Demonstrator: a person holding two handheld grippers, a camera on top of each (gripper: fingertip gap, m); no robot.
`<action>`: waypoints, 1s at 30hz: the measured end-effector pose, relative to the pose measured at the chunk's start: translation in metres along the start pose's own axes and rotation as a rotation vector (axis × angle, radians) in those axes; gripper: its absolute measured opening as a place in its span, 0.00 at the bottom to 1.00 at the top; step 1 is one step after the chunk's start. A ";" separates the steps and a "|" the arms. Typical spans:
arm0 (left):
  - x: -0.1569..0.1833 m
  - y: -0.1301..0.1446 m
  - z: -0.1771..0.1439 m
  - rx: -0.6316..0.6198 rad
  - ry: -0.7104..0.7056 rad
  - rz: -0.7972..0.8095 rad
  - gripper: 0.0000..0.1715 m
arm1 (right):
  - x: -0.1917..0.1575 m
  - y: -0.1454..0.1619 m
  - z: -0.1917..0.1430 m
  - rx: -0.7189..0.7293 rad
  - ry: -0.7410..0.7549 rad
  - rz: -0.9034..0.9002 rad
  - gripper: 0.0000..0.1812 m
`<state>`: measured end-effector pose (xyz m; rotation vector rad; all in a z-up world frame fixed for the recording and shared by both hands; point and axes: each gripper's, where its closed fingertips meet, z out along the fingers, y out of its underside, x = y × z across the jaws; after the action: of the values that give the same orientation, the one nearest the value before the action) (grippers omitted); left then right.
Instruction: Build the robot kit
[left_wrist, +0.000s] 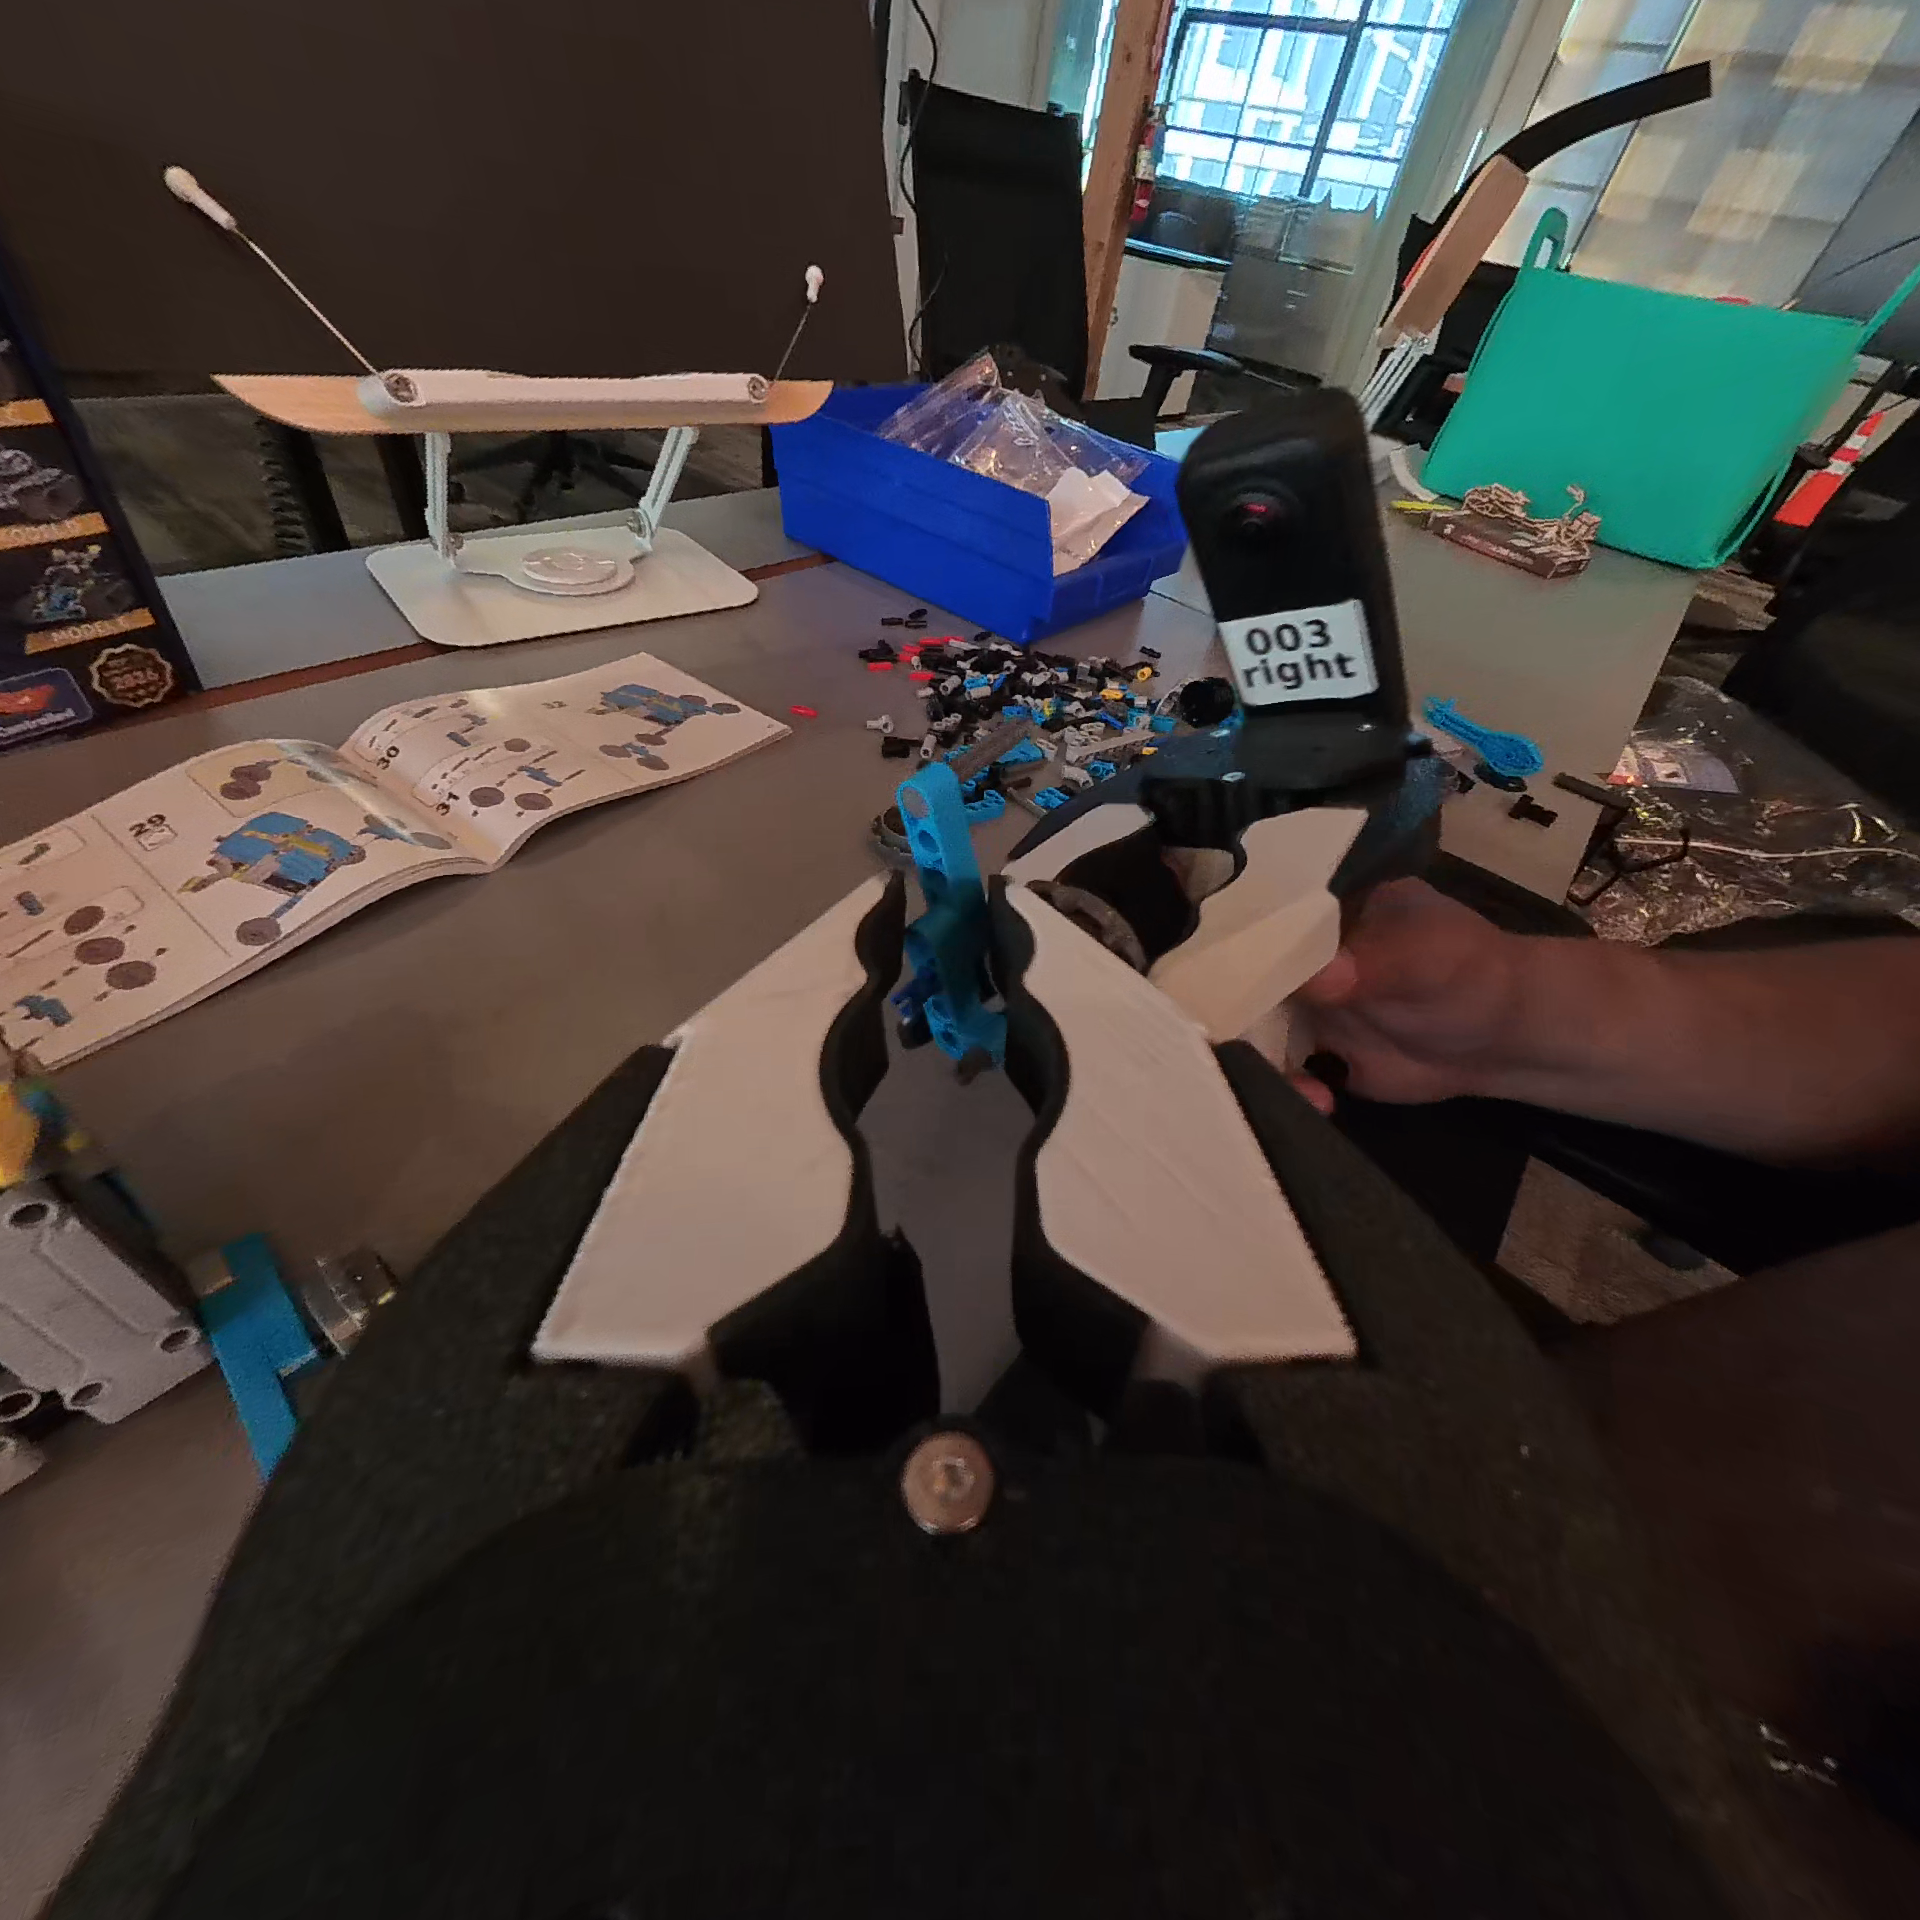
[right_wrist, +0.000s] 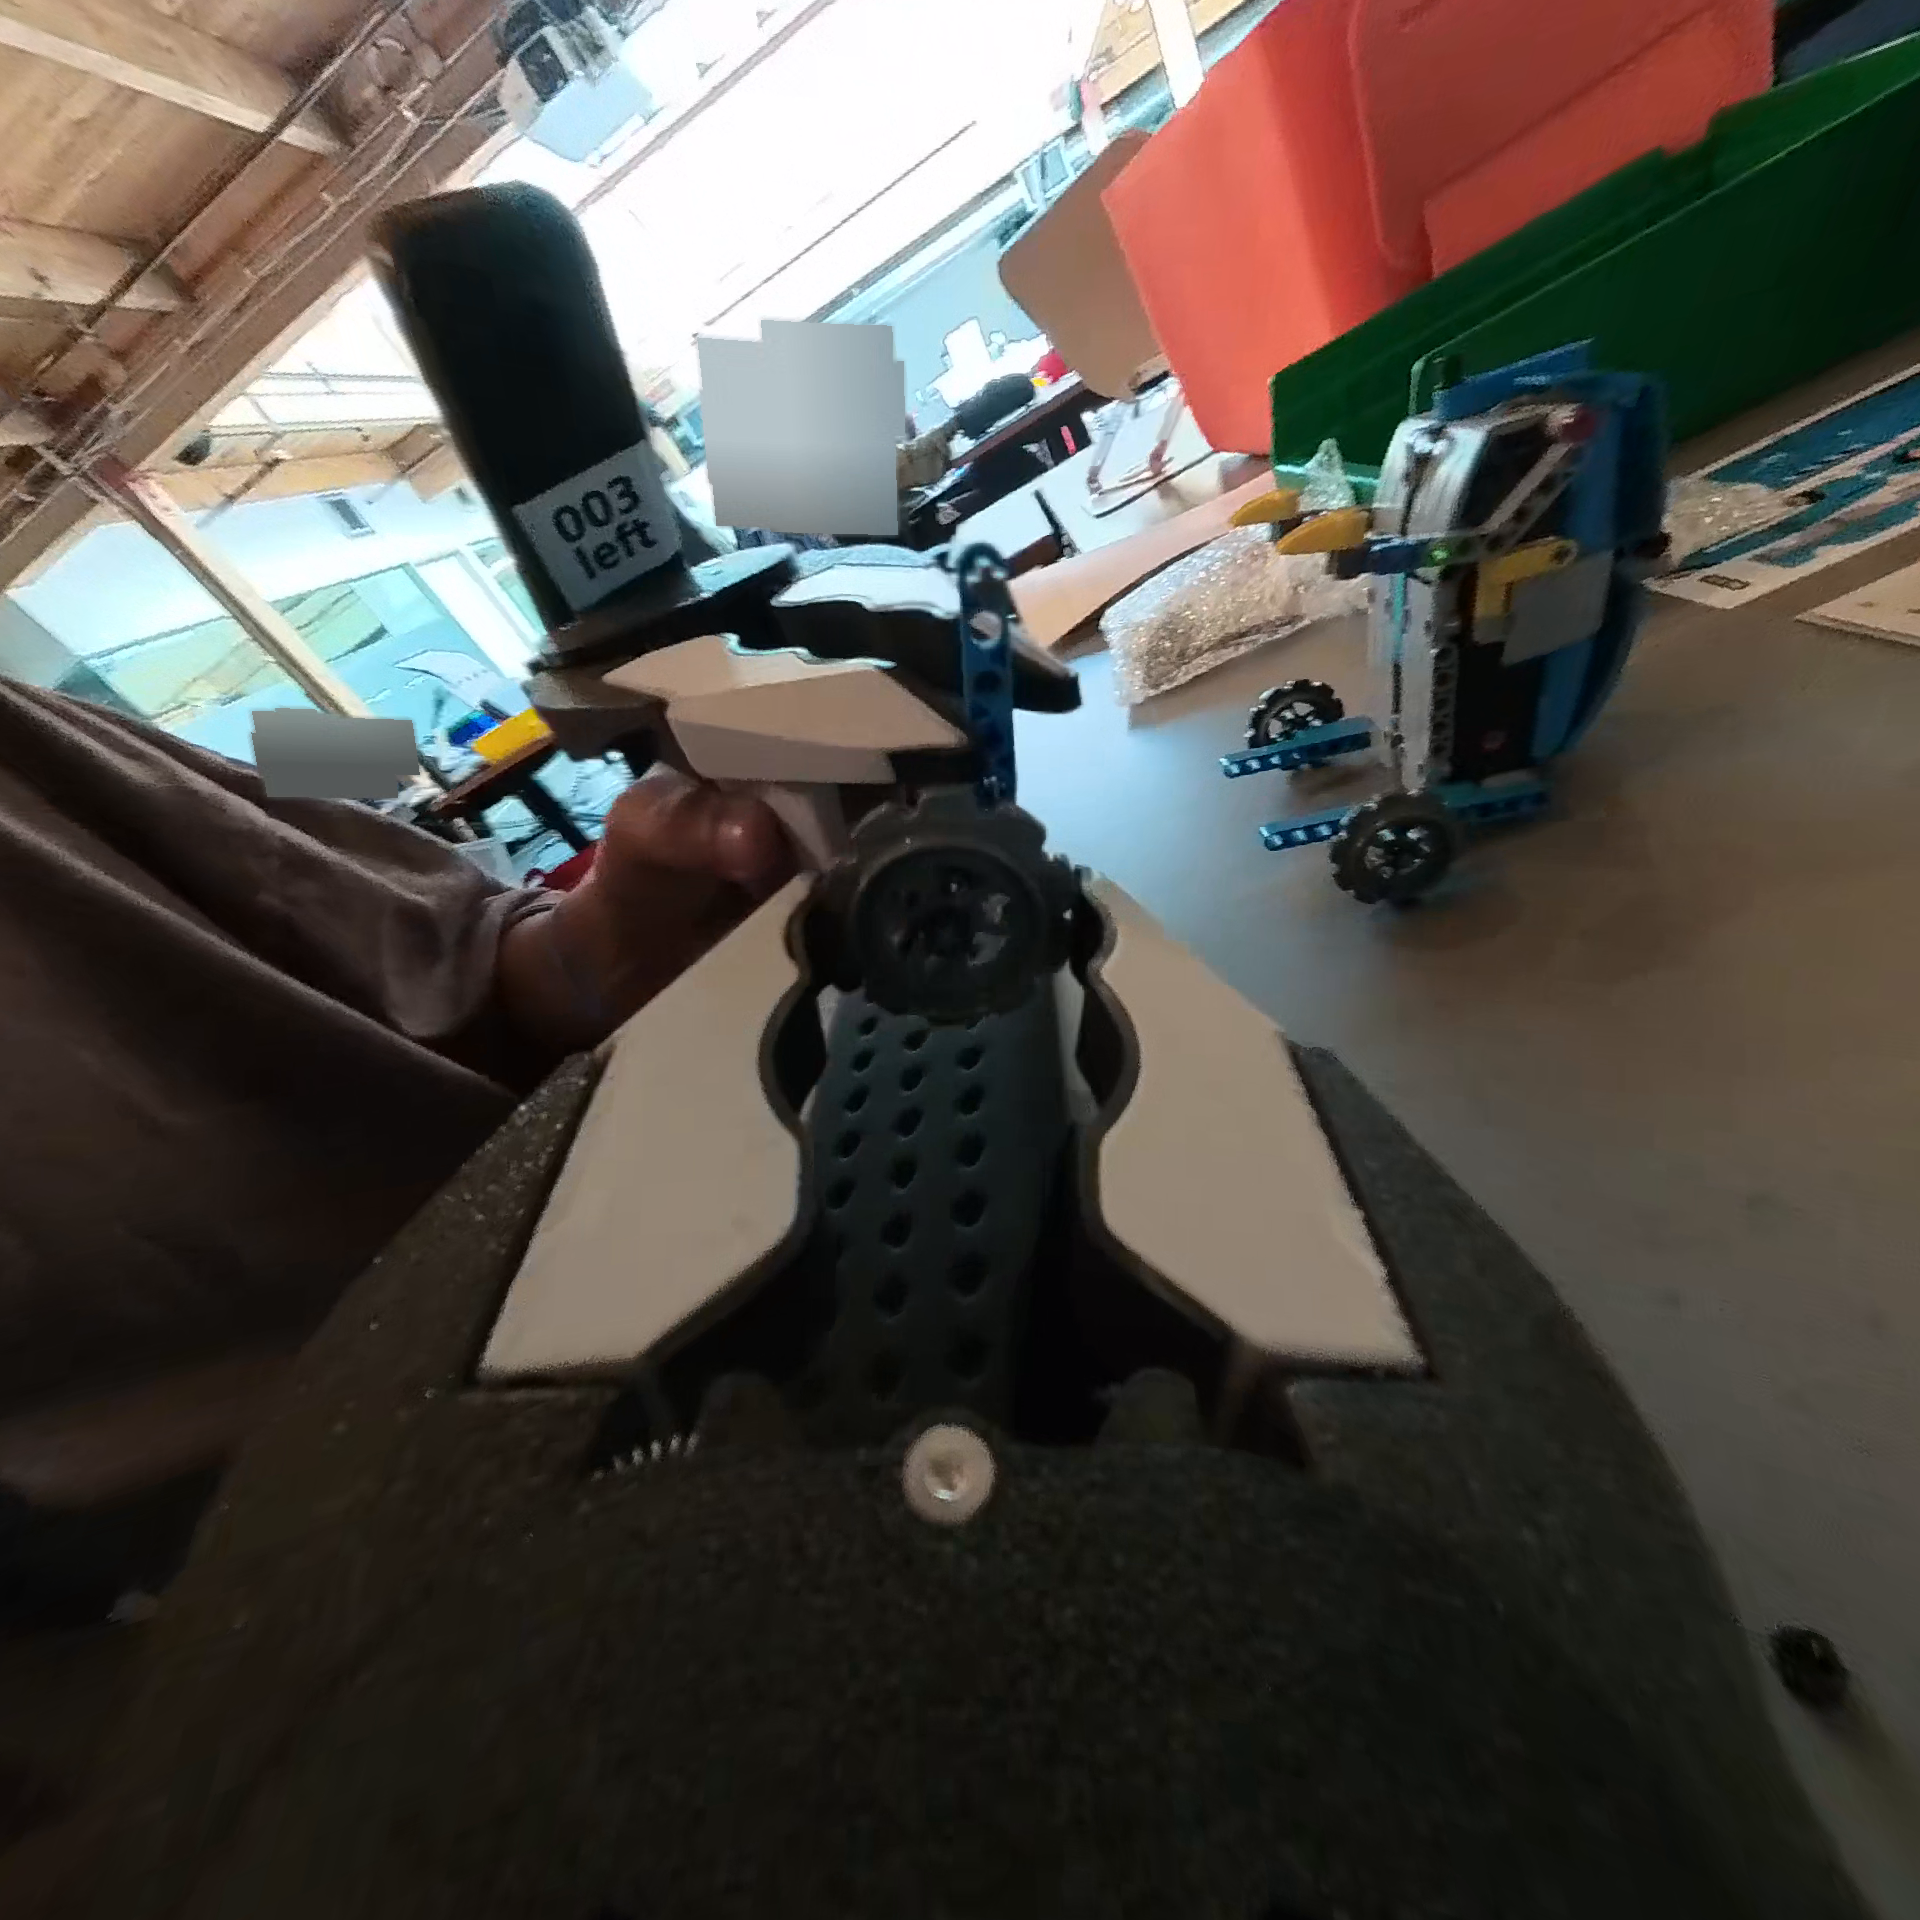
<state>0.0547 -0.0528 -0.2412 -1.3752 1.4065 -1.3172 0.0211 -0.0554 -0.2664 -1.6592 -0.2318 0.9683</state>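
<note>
My left gripper (left_wrist: 948, 904) is shut on a blue holed beam (left_wrist: 935, 821) and holds it upright above the grey table (left_wrist: 623, 1039). My right gripper (right_wrist: 945, 904) is shut on a black toothed wheel (right_wrist: 940, 920). In the right wrist view the beam (right_wrist: 987, 675) stands just behind the wheel, and its lower end seems to meet the wheel's top edge. The left gripper (right_wrist: 935, 665) crosses there from the left. In the left wrist view the right gripper (left_wrist: 1101, 894) with the wheel (left_wrist: 1091, 920) sits just right of my fingers. A hand (left_wrist: 1434, 997) holds it.
An open instruction booklet (left_wrist: 395, 790), a pile of small parts (left_wrist: 1018, 707), a blue bin (left_wrist: 966, 520) and a white stand (left_wrist: 561, 561) lie ahead. A blue and grey wheeled model (right_wrist: 1496, 623), bubble wrap (right_wrist: 1195, 623) and a green bin (right_wrist: 1662, 270) are to the right. Left and right tips are no more than a few centimetres apart.
</note>
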 end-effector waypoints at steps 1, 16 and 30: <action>-0.001 0.000 0.001 -0.001 -0.006 -0.008 0.09 | 0.004 0.000 -0.001 0.001 0.035 -0.018 0.25; -0.013 -0.001 0.009 0.011 -0.152 -0.058 0.06 | 0.011 0.005 0.004 -0.039 0.189 -0.135 0.25; -0.008 -0.009 0.002 -0.092 -0.039 -0.225 0.21 | 0.008 0.000 0.005 -0.065 0.326 -0.404 0.24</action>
<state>0.0595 -0.0443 -0.2343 -1.6512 1.3305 -1.3735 0.0228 -0.0473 -0.2700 -1.7152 -0.3627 0.3857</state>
